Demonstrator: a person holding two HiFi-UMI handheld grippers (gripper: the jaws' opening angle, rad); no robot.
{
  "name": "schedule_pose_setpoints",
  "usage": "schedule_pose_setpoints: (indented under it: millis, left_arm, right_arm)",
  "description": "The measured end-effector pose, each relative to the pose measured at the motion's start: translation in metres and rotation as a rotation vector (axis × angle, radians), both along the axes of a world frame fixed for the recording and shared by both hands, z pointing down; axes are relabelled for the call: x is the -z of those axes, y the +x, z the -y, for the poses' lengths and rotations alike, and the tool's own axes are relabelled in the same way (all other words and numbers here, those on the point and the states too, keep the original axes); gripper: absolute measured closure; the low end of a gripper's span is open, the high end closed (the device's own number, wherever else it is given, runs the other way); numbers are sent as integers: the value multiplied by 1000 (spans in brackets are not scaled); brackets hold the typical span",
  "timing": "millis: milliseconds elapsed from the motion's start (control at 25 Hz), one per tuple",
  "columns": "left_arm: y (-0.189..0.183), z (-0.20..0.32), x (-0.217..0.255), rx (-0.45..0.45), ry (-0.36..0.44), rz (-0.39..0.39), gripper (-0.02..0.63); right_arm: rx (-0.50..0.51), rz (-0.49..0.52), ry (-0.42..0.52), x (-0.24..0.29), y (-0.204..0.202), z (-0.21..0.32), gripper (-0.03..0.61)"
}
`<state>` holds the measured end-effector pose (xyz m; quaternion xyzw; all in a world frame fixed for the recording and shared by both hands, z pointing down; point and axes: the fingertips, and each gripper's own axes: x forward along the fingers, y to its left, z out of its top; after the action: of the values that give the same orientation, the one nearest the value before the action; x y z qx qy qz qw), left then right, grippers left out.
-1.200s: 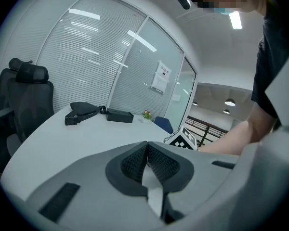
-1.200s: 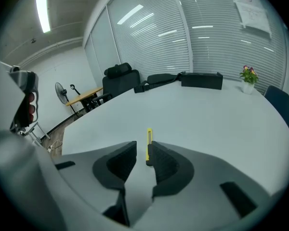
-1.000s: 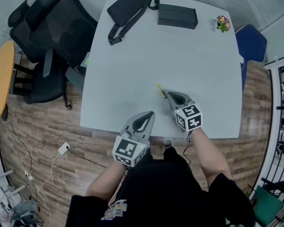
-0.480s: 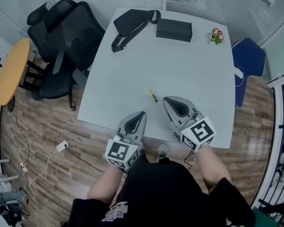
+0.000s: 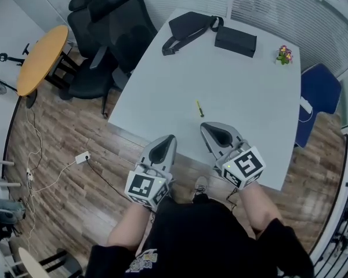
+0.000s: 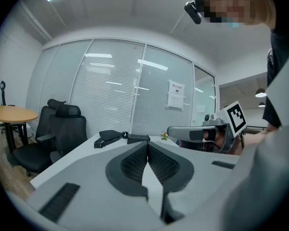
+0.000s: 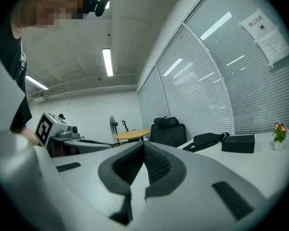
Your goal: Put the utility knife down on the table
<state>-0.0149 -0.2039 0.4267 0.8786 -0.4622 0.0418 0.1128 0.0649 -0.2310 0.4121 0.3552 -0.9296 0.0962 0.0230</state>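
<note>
Head view: a pale grey table stands on a wood floor. The knife lies flat on the table, a thin yellow stick with a dark end. It is just ahead of the right gripper, clear of its tips, and ahead and to the right of the left gripper. Both grippers hang at the table's near edge, each with its jaws pressed together and nothing between them. Far beyond the knife lie a black bag and a black box, with a small pot of flowers to their right. Black chairs and a round table stand off to the left.

Left gripper view: the jaws meet tip to tip, empty. Past them the table runs to the bag, box and flowers, before a glass wall with blinds. The right gripper shows at the right.

Right gripper view: the jaws are closed, empty. The left gripper shows at the left; a chair and the round table stand beyond the tips, with the bag, box and flowers to the right.
</note>
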Motion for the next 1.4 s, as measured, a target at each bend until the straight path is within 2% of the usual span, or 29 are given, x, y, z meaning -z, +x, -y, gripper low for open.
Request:
schedule_pose_setpoints:
  millis: [200, 360, 800, 1120, 1400]
  left_arm:
    - [-21, -25, 3, -3, 7, 4, 609]
    - [-40, -46, 5, -41, 19, -8, 608]
    - [-82, -110, 6, -266, 40, -61, 609]
    - [-74, -150, 4, -416, 41, -94, 609]
    - [-65, -165, 14, -462, 58, -103, 609]
  right_arm:
    - [10, 2, -7, -2, -25, -24, 575]
    - [-30, -2, -17, -6, -45, -48, 575]
    - [-295, -57, -20, -11, -79, -127, 575]
    - [-468, -90, -13, -8, -67, -185, 575]
    - [-526, -85, 5, 4, -58, -206, 575]
